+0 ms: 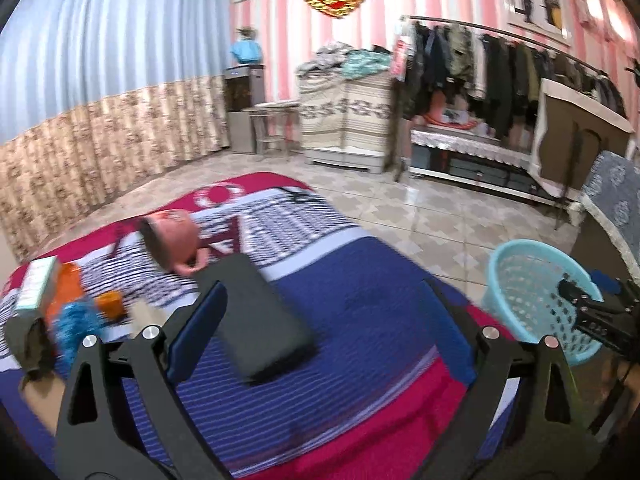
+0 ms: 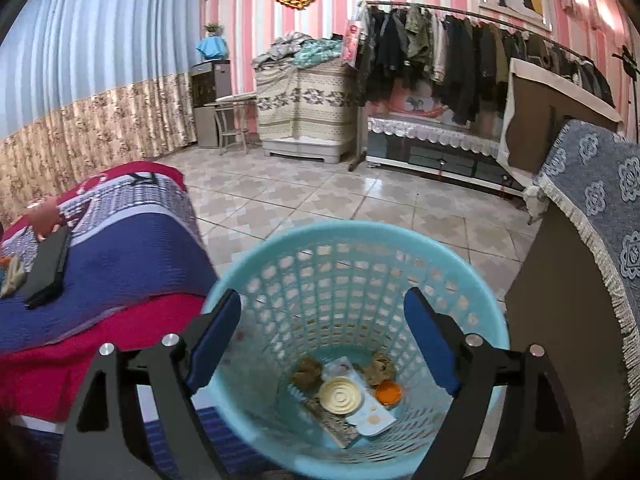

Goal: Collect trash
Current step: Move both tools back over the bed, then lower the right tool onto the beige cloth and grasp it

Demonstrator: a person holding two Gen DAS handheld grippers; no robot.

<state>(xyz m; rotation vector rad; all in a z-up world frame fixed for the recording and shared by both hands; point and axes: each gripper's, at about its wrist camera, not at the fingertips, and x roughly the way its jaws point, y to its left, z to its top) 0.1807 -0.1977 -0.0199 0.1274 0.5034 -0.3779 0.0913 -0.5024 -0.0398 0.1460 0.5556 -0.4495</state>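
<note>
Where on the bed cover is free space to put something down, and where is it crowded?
Free: the blue band of the bed cover between the black case and the basket. Crowded: the left end, around the pink cup, box and orange pieces.

The bed [image 1: 360, 304] filled the near left of the room, and the basket [image 2: 356, 248] stood on the floor just beside its right edge. On the bed, a flat case [image 1: 256, 316] lay near the middle, a mug [image 1: 172, 240] on its side just behind it. Left of these lay a small box [image 1: 38, 284], a cloth bundle [image 1: 74, 320] and a small cup [image 1: 110, 304], close together. In the basket sat a tin lid [image 2: 341, 394], on top of paper [image 2: 372, 412], beside two crumpled wads [image 2: 306, 370] and a small cap [image 2: 387, 392] (all at the bottom). A draped cabinet [image 2: 592, 208] stood right of the basket. Behind, along the far wall, stood a covered chest [image 2: 304, 108] and, to its right, a clothes rail [image 2: 460, 48].
</note>
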